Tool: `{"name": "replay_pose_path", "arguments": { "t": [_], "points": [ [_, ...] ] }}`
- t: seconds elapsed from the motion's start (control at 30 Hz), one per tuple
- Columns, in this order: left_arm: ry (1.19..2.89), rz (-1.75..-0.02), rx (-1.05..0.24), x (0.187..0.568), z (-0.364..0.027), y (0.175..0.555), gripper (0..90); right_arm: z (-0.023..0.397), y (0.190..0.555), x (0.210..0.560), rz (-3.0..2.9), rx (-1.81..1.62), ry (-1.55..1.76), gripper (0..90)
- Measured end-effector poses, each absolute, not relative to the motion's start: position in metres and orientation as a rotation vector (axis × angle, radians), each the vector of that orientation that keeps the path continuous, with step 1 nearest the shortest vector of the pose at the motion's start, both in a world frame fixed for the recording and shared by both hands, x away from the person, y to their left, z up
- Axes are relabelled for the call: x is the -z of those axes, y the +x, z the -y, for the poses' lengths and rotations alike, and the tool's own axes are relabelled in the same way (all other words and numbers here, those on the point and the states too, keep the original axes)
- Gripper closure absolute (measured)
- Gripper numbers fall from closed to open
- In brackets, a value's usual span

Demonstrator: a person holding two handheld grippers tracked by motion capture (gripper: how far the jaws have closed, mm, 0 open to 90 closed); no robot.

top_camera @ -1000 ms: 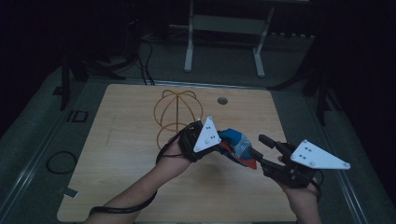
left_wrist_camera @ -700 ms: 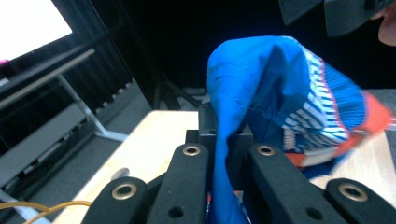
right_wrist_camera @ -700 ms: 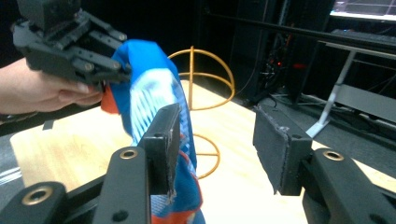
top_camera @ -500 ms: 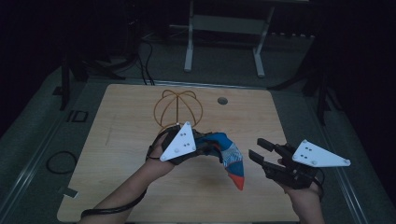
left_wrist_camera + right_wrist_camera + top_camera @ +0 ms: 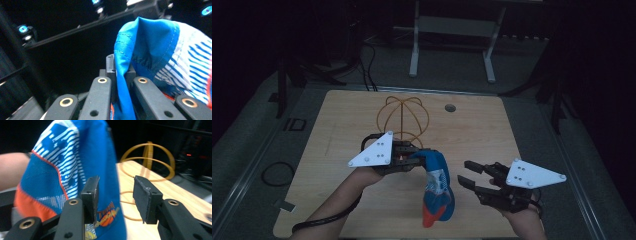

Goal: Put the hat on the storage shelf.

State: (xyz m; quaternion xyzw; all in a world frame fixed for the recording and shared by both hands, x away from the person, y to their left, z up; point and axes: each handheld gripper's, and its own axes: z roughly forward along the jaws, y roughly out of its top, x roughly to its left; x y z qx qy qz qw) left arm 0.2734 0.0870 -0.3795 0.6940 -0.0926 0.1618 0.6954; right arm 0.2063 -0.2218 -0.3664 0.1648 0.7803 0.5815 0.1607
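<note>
The left gripper (image 5: 416, 159) pinches the blue edge of a striped cloth (image 5: 438, 192), which hangs below it over the tabletop (image 5: 337, 120). The right gripper (image 5: 472, 175), jaws spread, sits just beside the cloth. A wire frame (image 5: 404, 114) stands beyond the left gripper.
</note>
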Motion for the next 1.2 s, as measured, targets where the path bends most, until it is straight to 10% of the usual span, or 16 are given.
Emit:
{"name": "replay_pose_path", "arguments": {
  "t": [0.17, 0.4, 1.2],
  "points": [
    [1.556, 0.238, -0.360, 0.382, -0.085, 0.274, 88.8, 0.201, 0.204, 0.371, -2.279, -1.692, 0.409, 53.5],
    [1.567, 0.246, -0.337, 0.386, -0.081, 0.274, 88.7, 0.192, 0.209, 0.378, -2.264, -1.667, 0.434, 89.7],
    [1.722, 0.051, -0.386, 0.389, -0.090, 0.277, 72.9, 0.226, 0.221, 0.355, -2.071, -1.671, 0.553, 90.0]
  ]
}}
